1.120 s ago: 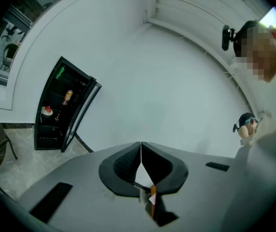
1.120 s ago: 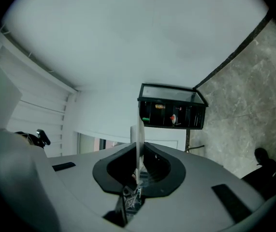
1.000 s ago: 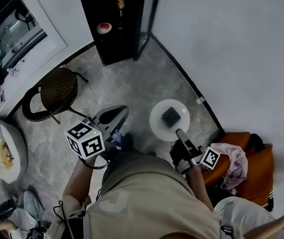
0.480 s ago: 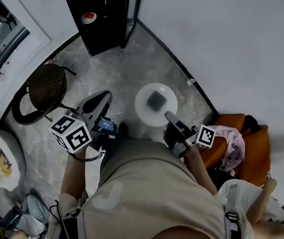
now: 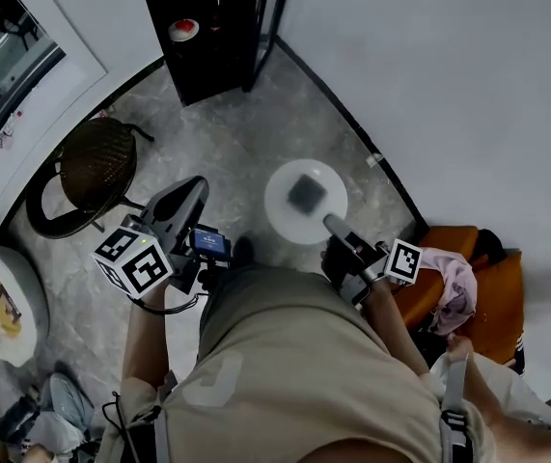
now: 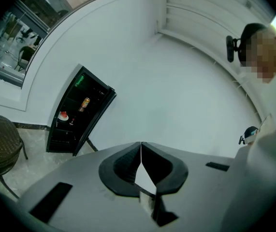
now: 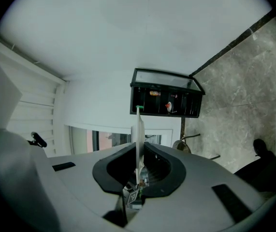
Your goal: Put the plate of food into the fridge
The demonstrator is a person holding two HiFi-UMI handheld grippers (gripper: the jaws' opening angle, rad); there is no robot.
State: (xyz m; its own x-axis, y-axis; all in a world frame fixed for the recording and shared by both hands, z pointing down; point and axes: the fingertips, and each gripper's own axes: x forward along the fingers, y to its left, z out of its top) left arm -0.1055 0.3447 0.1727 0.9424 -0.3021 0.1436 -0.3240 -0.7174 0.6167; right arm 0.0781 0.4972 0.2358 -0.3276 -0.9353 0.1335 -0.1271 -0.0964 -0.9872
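Pinching a thin, round white plate [image 5: 283, 215] edge-on, the right tool [image 5: 334, 227] hovers.

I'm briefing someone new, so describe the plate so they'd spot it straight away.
Over the grey floor in front of the black fridge, look at the tip of the right gripper, which grips the plate by its rim. The plate is round and white with one dark lump in its middle; the bigger white round thing at far left carries something yellow.

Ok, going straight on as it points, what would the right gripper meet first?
Probably the black fridge: the plate held in the right gripper lines up with its left edge, nothing between. Depth is unclear.
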